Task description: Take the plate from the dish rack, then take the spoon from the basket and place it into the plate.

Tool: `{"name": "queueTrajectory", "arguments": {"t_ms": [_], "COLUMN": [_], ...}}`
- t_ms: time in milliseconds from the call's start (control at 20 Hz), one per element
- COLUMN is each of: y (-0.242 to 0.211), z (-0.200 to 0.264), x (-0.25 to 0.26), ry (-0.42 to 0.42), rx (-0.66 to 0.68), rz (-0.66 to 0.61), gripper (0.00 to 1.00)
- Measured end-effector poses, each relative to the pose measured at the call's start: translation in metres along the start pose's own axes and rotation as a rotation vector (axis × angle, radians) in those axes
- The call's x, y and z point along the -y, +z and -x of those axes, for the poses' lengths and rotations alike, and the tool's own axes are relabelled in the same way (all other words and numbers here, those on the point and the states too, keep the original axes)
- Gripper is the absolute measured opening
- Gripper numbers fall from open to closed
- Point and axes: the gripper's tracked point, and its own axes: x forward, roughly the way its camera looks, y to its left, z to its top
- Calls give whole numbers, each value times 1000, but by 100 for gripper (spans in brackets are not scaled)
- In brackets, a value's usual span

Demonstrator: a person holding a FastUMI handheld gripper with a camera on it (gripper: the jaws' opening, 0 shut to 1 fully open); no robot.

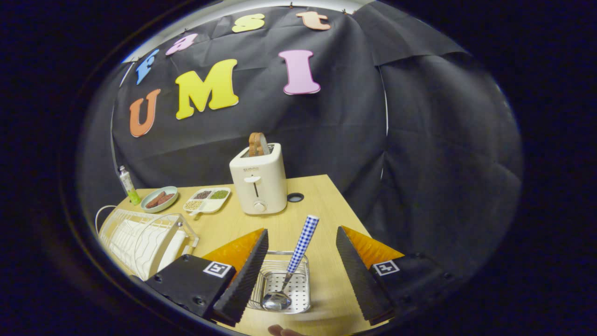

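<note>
While my two-finger gripper (302, 273) stands wide, holding nothing, I log the items as follows.

Item one: a metal spoon with a blue-and-white checked handle (298, 256). It stands in a small perforated steel basket (298, 291), bowl down on the basket floor, handle rising up and leaning away from me toward the far side of the table. It lies between my fingers, nearer the left finger (242, 275) than the right, and touches neither. Its long axis runs roughly along my line of approach, tilted up, so I judge the fingers would close across the handle from either side; a small shift toward the right finger's side would centre it.

Item two: a white wire dish rack (140, 238), off beyond the left finger, with what looks like a white plate (173, 249) leaning in it; I cannot tell this for certain.

Item three: a light wooden table (322, 200), bearing all of the above.

Item four: a cream toaster (259, 179), well beyond the spoon, straight ahead, clear of the coming move.
</note>
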Motion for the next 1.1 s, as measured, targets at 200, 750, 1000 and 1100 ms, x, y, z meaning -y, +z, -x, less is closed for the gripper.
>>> {"name": "queueTrajectory", "arguments": {"t_ms": [200,750,1000,1100], "y": [-6,56,85,88], "z": [-15,66,144,178], "x": [-9,-38,-67,-80], "ry": [16,10,60,72], "rx": [-48,234,350,384], "rz": [-12,93,119,131], "gripper": [61,14,14,14]}}
